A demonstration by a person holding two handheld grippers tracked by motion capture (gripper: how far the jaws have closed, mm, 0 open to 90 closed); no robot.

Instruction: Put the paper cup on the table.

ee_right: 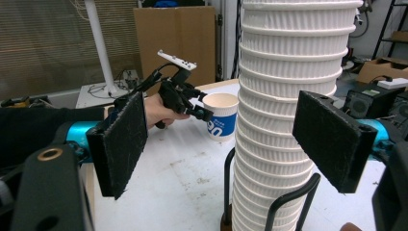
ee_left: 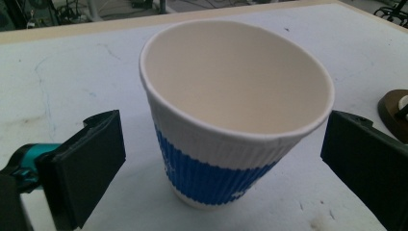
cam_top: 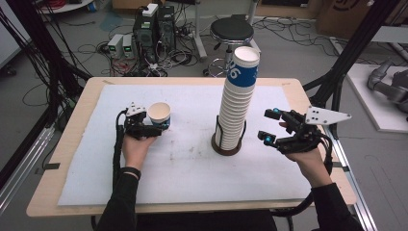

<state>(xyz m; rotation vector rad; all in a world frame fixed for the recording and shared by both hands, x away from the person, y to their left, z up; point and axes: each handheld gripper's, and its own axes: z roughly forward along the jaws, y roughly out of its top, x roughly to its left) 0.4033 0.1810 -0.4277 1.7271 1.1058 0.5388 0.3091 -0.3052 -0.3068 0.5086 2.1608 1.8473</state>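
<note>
at left of centre, the left gripper (cam_top: 153, 126) stands spread around a light, crushable paper cup (cam_top: 159, 114), best pinched gently mid-wall.

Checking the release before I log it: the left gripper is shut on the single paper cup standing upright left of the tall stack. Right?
Not quite. The left gripper is open: in the left gripper view both pads stand clear of the paper cup. The cup does stand upright left of the stack.

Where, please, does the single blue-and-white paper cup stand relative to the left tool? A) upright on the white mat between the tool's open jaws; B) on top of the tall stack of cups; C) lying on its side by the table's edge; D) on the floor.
A: the single cup stands upright on the white mat, with both jaws of the left tool clear of its sides.
</note>
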